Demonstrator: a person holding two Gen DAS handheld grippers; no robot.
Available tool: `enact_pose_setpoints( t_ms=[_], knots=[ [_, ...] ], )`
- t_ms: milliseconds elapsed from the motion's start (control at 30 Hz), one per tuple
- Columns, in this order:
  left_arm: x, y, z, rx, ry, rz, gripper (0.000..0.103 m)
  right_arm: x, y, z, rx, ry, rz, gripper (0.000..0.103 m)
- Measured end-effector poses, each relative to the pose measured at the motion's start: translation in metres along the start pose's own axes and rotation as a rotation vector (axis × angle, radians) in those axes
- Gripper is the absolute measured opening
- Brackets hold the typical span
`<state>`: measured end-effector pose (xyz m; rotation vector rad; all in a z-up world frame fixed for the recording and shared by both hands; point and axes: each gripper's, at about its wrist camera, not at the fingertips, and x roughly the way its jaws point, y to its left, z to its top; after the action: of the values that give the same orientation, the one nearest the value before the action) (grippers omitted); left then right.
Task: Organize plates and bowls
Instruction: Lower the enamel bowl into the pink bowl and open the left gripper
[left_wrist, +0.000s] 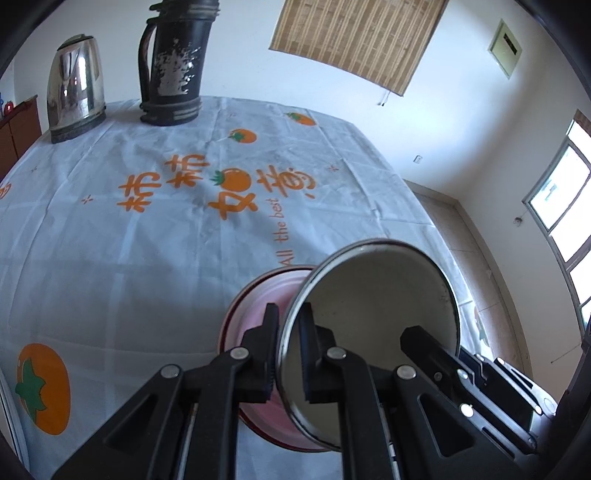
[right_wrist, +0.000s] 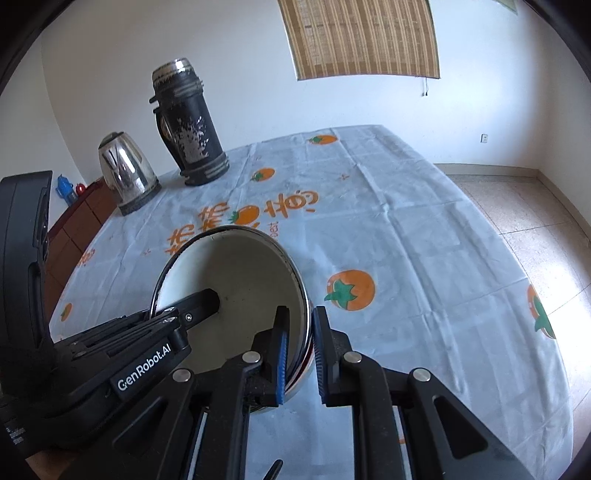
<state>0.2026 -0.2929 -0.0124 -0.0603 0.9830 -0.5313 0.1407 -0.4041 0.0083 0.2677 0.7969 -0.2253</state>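
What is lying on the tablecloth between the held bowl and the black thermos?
Nothing: in both wrist views that stretch of tablecloth between the bowl and the black thermos is bare, showing only its printed orange characters and fruit.

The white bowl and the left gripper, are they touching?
Touching. In the left wrist view the left gripper has one finger outside and one inside the white bowl's rim, pinching it shut. The right gripper clamps the opposite rim.

Left gripper (left_wrist: 290, 354) clamped tight, angled downward; right gripper (right_wrist: 299, 350) likewise clamped, angled downward.
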Motion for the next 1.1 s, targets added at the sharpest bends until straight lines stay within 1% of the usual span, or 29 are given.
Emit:
enact_pose_setpoints(
  t_ms=[100,200,300,467,600,700,800,867,1000,1033,1067,1100],
  knots=[
    [0.007,0.004,0.000,-0.012,0.013,0.012,0.008,0.011,0.002,0.000,-0.018,0.025,0.000,0.014],
    [0.007,0.005,0.000,-0.009,0.008,0.029,0.007,0.019,0.003,-0.002,-0.024,0.041,0.009,0.013],
    [0.005,0.007,0.000,-0.017,0.011,0.033,0.007,0.020,0.007,-0.002,-0.057,0.037,-0.012,0.013],
    [0.004,0.005,0.000,-0.012,0.014,0.056,0.007,0.023,0.009,0.002,-0.092,0.067,-0.002,0.014],
    [0.001,0.008,0.001,-0.034,0.024,0.052,0.007,0.023,0.009,0.003,-0.120,0.101,0.010,0.014],
    [-0.002,0.008,0.003,-0.031,0.018,0.053,0.007,0.026,0.007,0.004,-0.110,0.125,0.017,0.014],
    [-0.004,0.007,0.003,-0.028,0.012,0.059,0.008,0.028,0.007,0.004,-0.103,0.125,0.013,0.014],
    [-0.004,0.007,0.004,-0.025,0.011,0.060,0.013,0.030,0.010,0.003,-0.121,0.124,-0.013,0.015],
    [-0.010,0.007,0.006,-0.009,-0.009,0.056,0.020,0.036,0.016,-0.001,-0.152,0.132,-0.029,0.015],
    [-0.011,0.007,0.007,0.000,-0.015,0.062,0.028,0.037,0.016,-0.001,-0.154,0.131,-0.030,0.016],
    [-0.014,0.007,0.007,0.005,-0.029,0.090,0.043,0.037,0.017,-0.002,-0.158,0.128,-0.038,0.016],
    [-0.018,0.008,0.008,0.004,-0.047,0.115,0.051,0.037,0.018,-0.002,-0.164,0.124,-0.042,0.020]
  ],
)
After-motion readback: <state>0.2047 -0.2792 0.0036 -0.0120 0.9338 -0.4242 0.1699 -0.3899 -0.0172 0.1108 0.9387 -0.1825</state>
